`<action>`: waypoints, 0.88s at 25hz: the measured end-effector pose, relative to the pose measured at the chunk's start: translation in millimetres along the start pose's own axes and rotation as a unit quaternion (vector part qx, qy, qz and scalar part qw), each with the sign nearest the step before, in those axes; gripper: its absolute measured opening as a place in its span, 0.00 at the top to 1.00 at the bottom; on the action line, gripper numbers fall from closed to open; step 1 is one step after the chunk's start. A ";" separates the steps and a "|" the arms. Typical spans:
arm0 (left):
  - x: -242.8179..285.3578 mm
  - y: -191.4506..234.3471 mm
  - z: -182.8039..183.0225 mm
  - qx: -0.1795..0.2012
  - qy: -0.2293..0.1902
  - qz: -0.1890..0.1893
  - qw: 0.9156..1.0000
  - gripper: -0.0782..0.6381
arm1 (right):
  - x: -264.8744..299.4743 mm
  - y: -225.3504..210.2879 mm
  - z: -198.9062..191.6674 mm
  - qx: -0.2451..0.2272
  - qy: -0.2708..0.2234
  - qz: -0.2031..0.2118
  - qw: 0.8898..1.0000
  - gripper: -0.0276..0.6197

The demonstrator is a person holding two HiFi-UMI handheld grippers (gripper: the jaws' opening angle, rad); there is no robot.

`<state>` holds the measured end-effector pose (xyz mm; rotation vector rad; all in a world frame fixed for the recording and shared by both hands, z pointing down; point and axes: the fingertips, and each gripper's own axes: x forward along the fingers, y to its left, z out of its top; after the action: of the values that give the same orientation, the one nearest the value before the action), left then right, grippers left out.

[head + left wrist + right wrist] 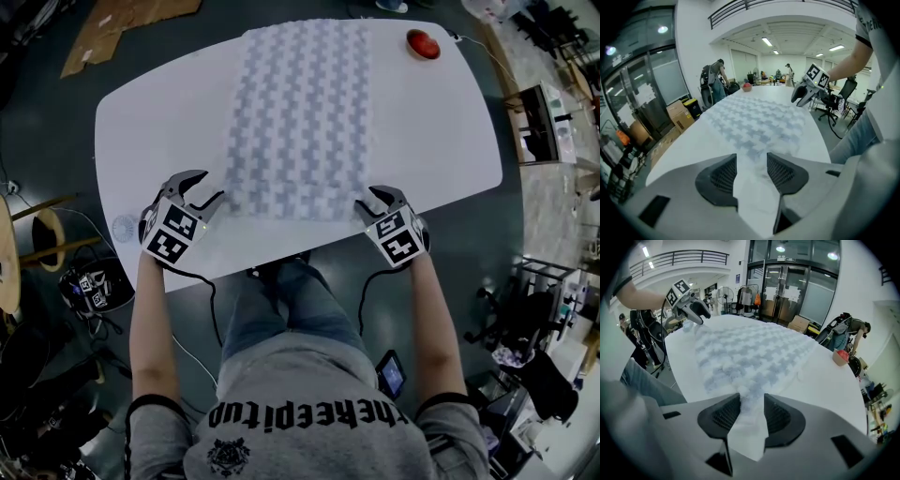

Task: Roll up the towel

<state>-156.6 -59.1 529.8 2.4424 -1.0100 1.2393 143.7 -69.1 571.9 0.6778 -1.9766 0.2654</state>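
A grey-and-white checked towel (298, 117) lies spread flat down the middle of the white table (155, 117), its near edge close to the table's front edge. My left gripper (208, 189) hovers just off the towel's near left corner. It is open, and in the left gripper view (751, 161) only bare tabletop shows between its jaws, with the towel (759, 124) just ahead. My right gripper (371, 199) is at the near right corner, open. In the right gripper view (752, 401) the slightly bunched towel (754, 352) corner reaches in between its fingertips.
A red round object (422, 43) sits at the table's far right corner. Cardboard (122, 23) lies on the floor beyond the table, a wooden stool (47, 230) stands at the left, and office clutter is at the right. People stand in the background (712, 82).
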 end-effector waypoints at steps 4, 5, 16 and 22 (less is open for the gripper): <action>-14.0 7.1 8.5 0.011 -0.032 0.033 0.999 0.60 | -16.4 -7.8 7.7 0.027 -0.034 -0.007 0.999 0.73; -14.7 -0.1 12.3 0.034 -0.036 0.028 0.998 0.60 | -21.3 -8.5 12.5 0.031 -0.048 -0.008 0.998 0.73; 30.3 -94.5 -7.8 0.292 0.074 -0.044 0.953 0.60 | -15.9 68.7 17.6 -0.148 -0.029 0.033 0.988 0.69; 45.5 -85.9 -21.3 0.297 0.109 -0.042 0.948 0.60 | 6.6 57.5 -3.1 -0.219 0.028 0.009 0.975 0.68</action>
<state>-94.2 -7.3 587.4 2.6256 -0.5103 1.9564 111.2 -22.9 584.8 0.3617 -1.9000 -0.1403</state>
